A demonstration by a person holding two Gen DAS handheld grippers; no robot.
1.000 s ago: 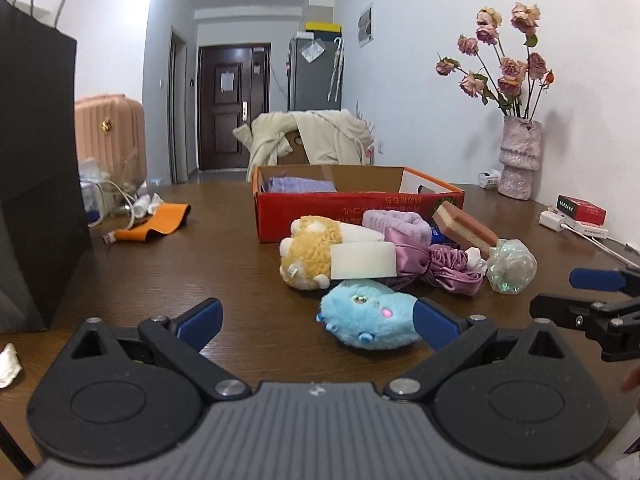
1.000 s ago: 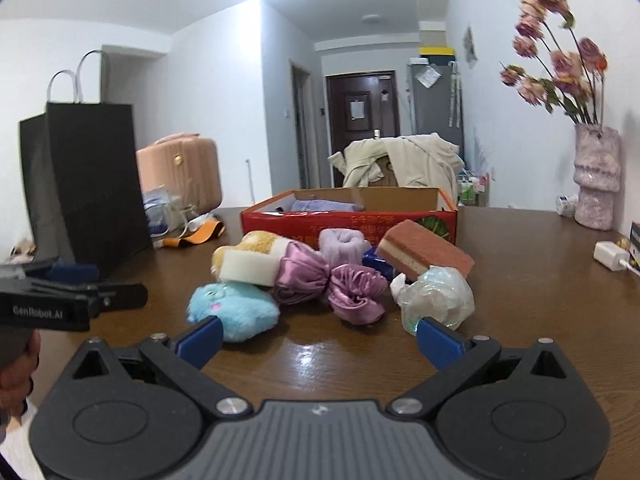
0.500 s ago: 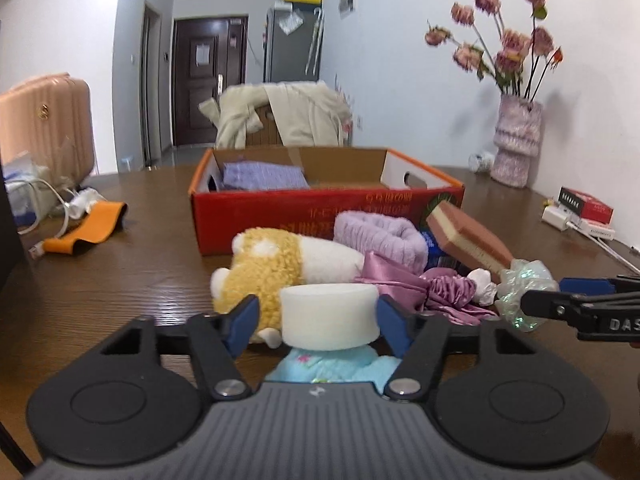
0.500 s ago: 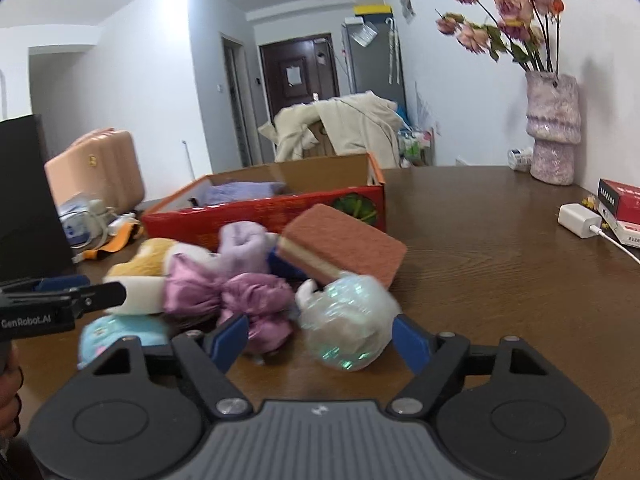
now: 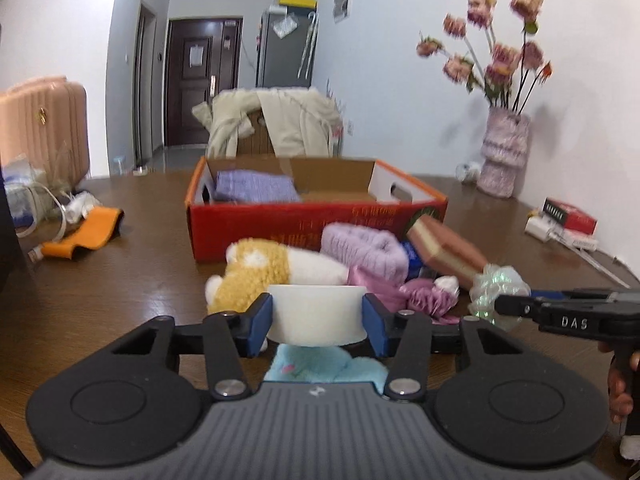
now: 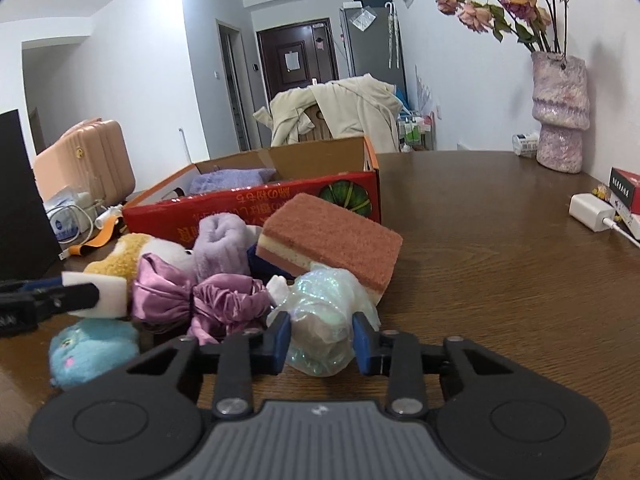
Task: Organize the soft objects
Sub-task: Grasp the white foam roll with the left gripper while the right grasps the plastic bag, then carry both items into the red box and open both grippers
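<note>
A white foam sponge sits between the pads of my left gripper; the jaws are closing and press on its two ends. Under it lies a blue plush, behind it a yellow plush. My right gripper is closing too, its pads pressing an iridescent mesh ball. Beside the ball are a purple satin scrunchie, a lilac fleece roll and a pink scouring sponge. The red box behind the pile holds a folded purple cloth.
A vase of dried roses, a red packet and a white charger stand along the table's right side. An orange strap and cables lie at the left, near a black bag.
Both grippers moved forward into the pile and narrowed from wide open. The left one took the white sponge between its pads; the right one came around the iridescent ball.
</note>
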